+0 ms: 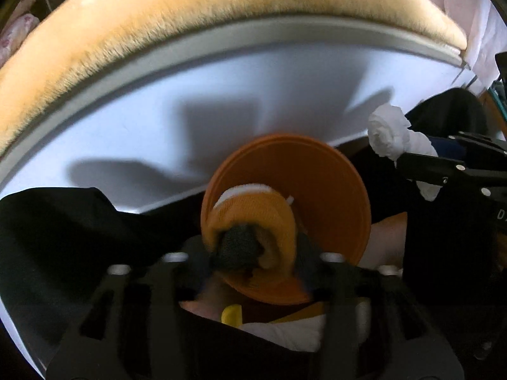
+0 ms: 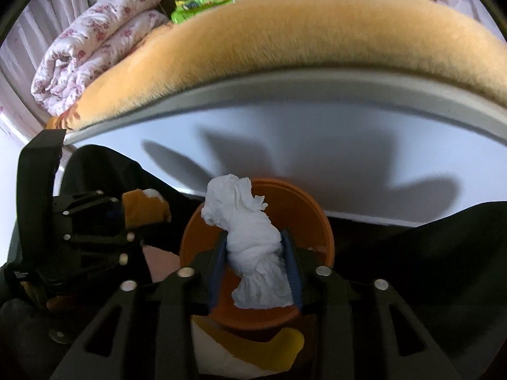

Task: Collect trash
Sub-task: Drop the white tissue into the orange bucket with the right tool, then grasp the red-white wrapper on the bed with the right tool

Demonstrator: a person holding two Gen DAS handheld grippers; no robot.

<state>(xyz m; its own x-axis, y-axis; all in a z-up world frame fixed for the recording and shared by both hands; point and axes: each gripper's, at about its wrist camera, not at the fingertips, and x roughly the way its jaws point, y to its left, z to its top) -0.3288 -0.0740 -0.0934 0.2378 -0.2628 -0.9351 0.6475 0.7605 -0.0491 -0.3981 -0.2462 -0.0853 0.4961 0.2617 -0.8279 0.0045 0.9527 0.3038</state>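
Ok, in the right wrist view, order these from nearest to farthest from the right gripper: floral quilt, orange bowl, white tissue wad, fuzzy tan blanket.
1. White tissue wad, between the jaws.
2. Orange bowl, just beneath.
3. Fuzzy tan blanket, beyond the white surface.
4. Floral quilt, far upper left.

A bedroom in a home

A bed with a fuzzy tan blanket (image 2: 317, 41) over a white frame (image 2: 285, 139); a folded floral quilt (image 2: 92, 44) at its far end; pale curtains (image 2: 47, 9) behind; snack packets (image 2: 202, 3) beyond the bed.
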